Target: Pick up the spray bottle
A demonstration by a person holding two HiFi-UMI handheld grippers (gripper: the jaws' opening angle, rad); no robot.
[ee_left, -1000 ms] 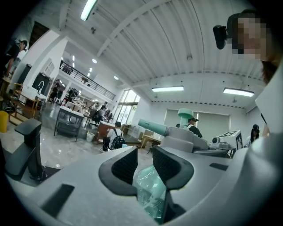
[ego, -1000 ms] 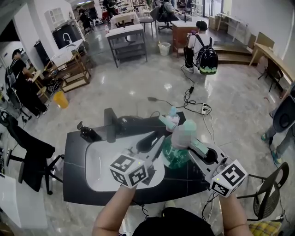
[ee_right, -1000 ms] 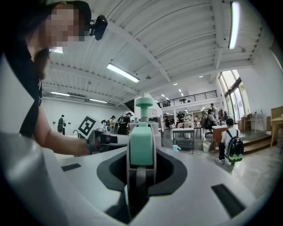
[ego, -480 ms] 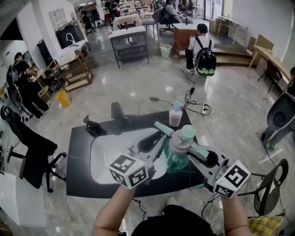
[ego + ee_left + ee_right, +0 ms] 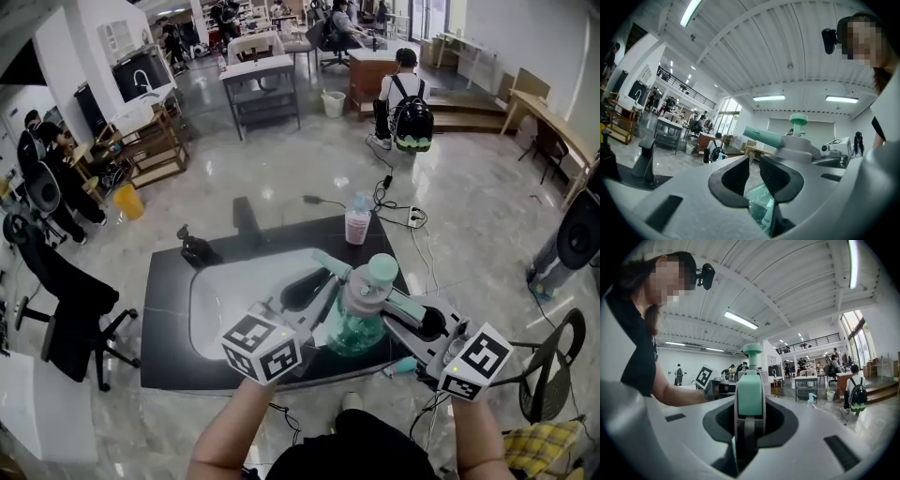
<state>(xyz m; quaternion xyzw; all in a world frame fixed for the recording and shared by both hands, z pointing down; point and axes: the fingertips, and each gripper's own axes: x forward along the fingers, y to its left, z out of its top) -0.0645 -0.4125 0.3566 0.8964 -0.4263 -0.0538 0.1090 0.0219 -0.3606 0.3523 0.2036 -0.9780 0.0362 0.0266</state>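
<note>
The right hand-held gripper (image 5: 749, 420) is clamped on the spray bottle (image 5: 359, 317) at lower centre. The left hand-held gripper (image 5: 754, 174) is barely apart, gripping nothing. The spray bottle now sits farther from the pink bottle (image 5: 357, 225) than earlier.

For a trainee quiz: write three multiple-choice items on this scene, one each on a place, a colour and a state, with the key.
1. Where does the pink bottle stand?
A. on the floor
B. at the black table's far edge
C. on a chair
2. What colour is the spray bottle's cap?
A. mint green
B. red
C. yellow
3. The right gripper is:
A. open and empty
B. out of view
C. shut on the spray bottle
Key: B, the head view shows it there; A, mint green in every view; C, its jaws clamp the bottle's head.
</note>
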